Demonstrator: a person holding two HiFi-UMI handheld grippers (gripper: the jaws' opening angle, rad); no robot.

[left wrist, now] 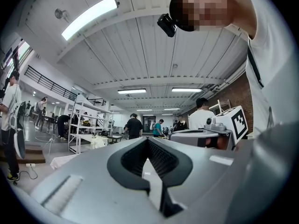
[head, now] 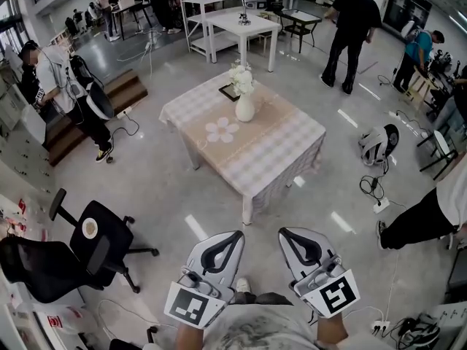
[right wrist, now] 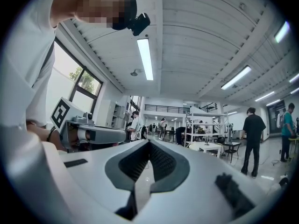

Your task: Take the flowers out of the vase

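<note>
A white vase (head: 245, 109) with white flowers (head: 241, 77) stands at the far side of a low table (head: 277, 152) covered with a checked cloth. The table lies ahead of me across a stretch of floor. My left gripper (head: 238, 234) and right gripper (head: 282, 232) are side by side at the bottom of the head view, well short of the table, both pointing toward it. In the left gripper view the left gripper (left wrist: 147, 140) has its jaws closed together, with nothing between them. The right gripper (right wrist: 149, 143) looks the same in the right gripper view. Neither gripper view shows the vase.
A flower-shaped mat (head: 222, 130) and a dark flat frame (head: 229, 92) lie on the table. A black office chair (head: 102, 239) stands at my left. A backpack (head: 379, 144) and cables (head: 376, 195) lie on the floor at right. People stand around the room, one close at the right edge (head: 430, 217).
</note>
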